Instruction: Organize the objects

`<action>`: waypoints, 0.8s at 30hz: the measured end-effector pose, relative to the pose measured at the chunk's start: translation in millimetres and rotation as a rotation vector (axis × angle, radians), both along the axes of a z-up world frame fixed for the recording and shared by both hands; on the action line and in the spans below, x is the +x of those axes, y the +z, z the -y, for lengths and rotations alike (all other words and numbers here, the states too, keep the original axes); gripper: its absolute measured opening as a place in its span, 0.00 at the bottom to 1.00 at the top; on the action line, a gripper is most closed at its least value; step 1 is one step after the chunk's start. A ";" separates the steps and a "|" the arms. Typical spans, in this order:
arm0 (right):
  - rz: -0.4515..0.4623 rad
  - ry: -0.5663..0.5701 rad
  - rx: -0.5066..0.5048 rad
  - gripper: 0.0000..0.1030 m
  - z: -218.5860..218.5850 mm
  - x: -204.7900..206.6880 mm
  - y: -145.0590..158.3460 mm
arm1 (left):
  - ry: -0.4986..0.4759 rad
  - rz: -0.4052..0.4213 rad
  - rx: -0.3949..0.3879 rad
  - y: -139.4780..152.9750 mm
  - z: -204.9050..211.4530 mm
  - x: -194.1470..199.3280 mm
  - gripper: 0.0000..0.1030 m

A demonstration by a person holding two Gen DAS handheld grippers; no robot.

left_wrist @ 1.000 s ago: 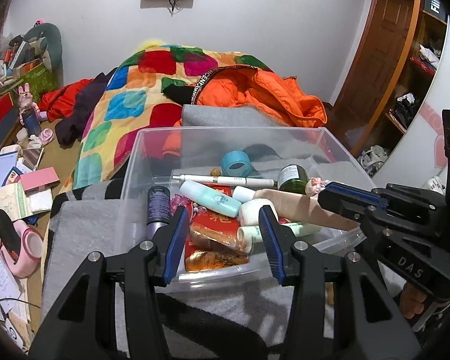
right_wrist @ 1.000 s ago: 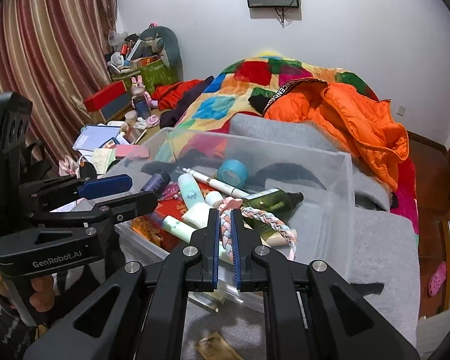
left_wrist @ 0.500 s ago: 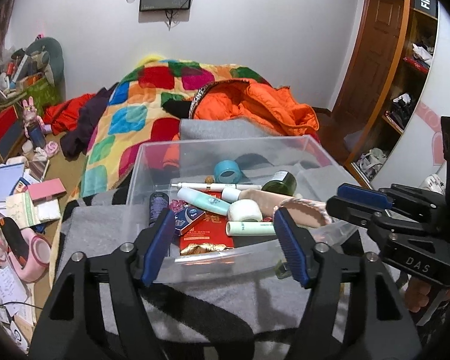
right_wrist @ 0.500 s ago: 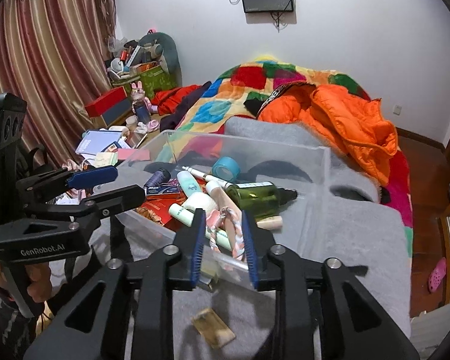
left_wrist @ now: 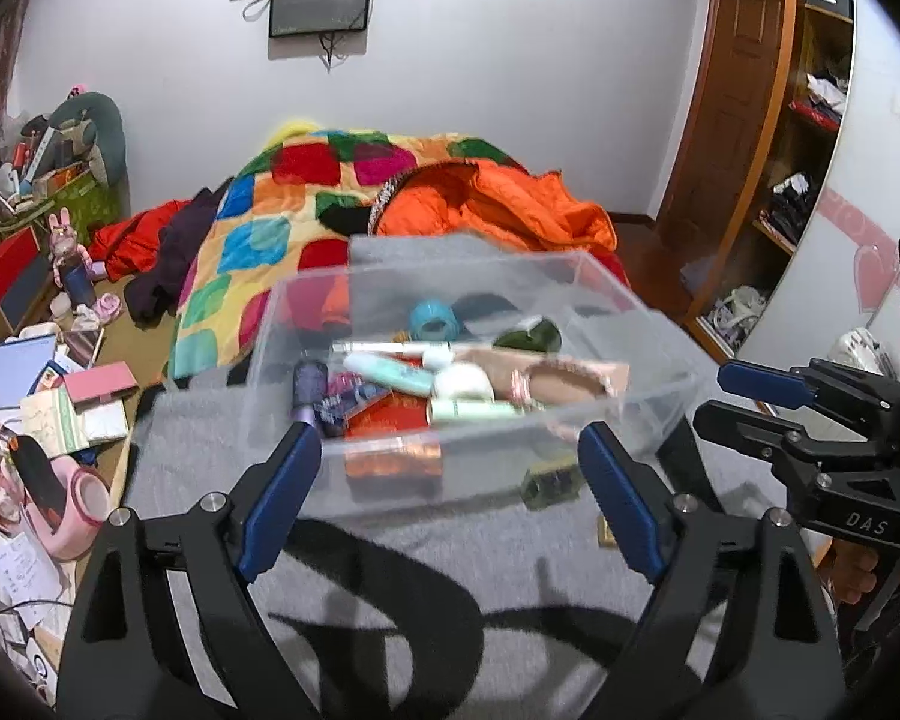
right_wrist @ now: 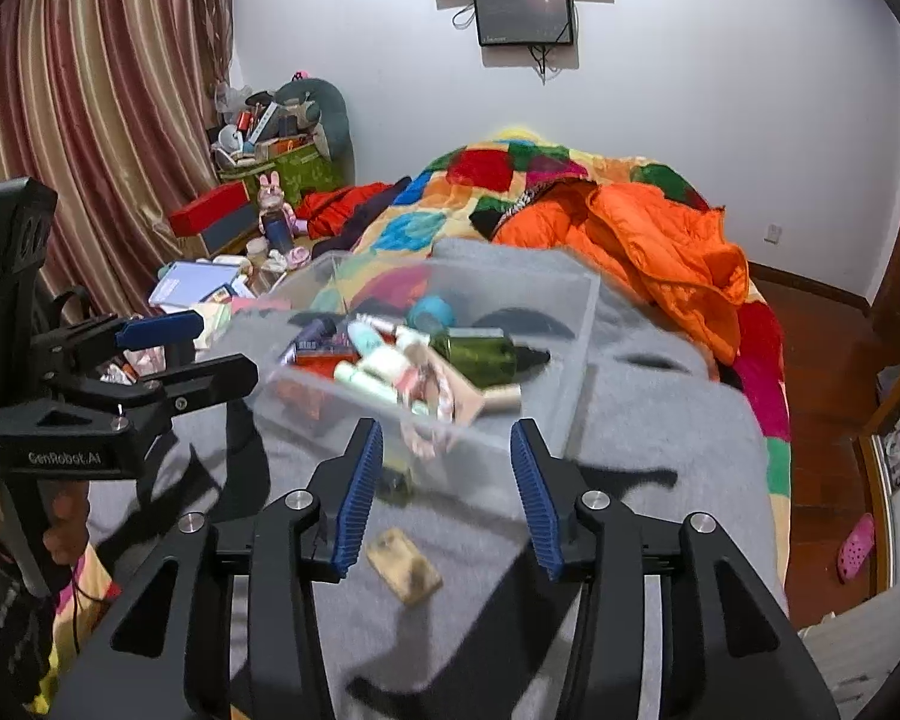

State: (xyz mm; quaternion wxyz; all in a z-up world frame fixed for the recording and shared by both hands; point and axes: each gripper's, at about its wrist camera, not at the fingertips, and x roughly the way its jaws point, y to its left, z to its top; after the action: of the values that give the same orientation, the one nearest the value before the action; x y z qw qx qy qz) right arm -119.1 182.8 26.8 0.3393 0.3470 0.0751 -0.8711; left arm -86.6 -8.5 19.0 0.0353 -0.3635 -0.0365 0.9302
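A clear plastic bin point(left_wrist: 648, 324) sits on a grey blanket point(left_wrist: 390, 546) and holds several toiletries: a teal tape roll point(left_wrist: 433, 319), a green bottle point(right_wrist: 480, 351), tubes, a red packet and a pink braided band point(right_wrist: 435, 387) lying over its front edge. The bin also shows in the right wrist view point(right_wrist: 576, 324). My left gripper point(left_wrist: 450, 504) is open and empty, just short of the bin's front wall. My right gripper point(right_wrist: 450, 492) is open and empty, near the bin's front right corner. A small tan packet point(right_wrist: 405, 564) lies on the blanket between its fingers.
A patchwork quilt point(left_wrist: 306, 198) and orange jacket point(left_wrist: 498, 210) lie behind the bin. Books, boxes and a pink tape roll point(left_wrist: 84, 498) clutter the floor at left. A wooden shelf point(left_wrist: 810, 120) stands at right. Striped curtains point(right_wrist: 90, 120) hang at far left.
My right gripper let go of the pink braided band, which now lies over the bin's edge, and opened wide. Both grippers pulled back from the bin; the left opened wider.
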 end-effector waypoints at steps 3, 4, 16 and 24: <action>0.039 0.016 0.017 0.42 -1.2 4.5 -15.0 | -0.008 0.041 -0.004 -15.7 -4.4 0.9 0.86; 0.056 0.020 0.032 0.42 0.0 5.5 -23.2 | -0.010 0.057 -0.004 -21.9 -6.4 0.9 0.86; 0.132 0.103 0.154 0.33 22.4 10.1 -77.7 | -0.020 0.151 0.026 -53.0 -20.6 -11.9 0.86; 0.140 0.044 0.099 0.27 -8.9 12.5 -74.9 | -0.029 0.176 0.029 -58.2 -40.4 -27.7 0.85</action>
State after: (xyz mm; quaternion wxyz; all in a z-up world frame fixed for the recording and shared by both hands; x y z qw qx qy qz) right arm -106.6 191.7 -48.1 0.3452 0.4216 0.1019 -0.8323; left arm -114.3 31.8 -39.2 0.0505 -0.4438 -0.0479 0.8934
